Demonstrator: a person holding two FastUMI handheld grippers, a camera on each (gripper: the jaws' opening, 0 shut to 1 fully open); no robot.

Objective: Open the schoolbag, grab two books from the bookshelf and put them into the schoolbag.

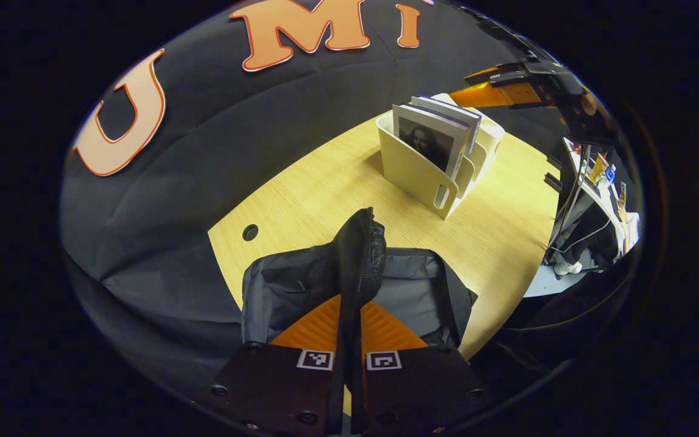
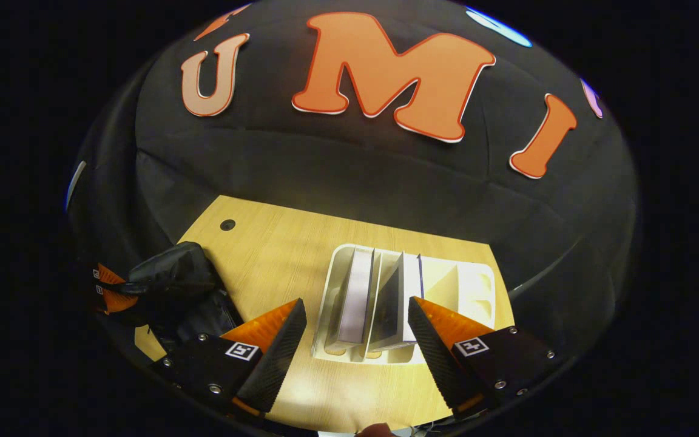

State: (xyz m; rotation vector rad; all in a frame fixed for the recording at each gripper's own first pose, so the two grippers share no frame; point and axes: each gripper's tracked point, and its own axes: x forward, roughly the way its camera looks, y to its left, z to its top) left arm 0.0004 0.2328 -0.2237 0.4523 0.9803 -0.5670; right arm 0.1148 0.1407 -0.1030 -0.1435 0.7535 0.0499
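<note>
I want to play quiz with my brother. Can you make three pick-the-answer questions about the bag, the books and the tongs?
1. Where is the cream plastic book rack?
A. on the pale wooden table
B. inside the bag
C. on the floor

2. How many books stand in the rack?
A. none
B. two
C. five

3. What are the left tongs doing?
A. hanging open
B. pinching the black fabric schoolbag flap
C. gripping a book

Answers: 1 A, the rack stands on the tabletop. 2 B, the right gripper view shows two books in separate slots. 3 B, both fingers press the lifted flap; the right tongs hover open above the rack.
</note>
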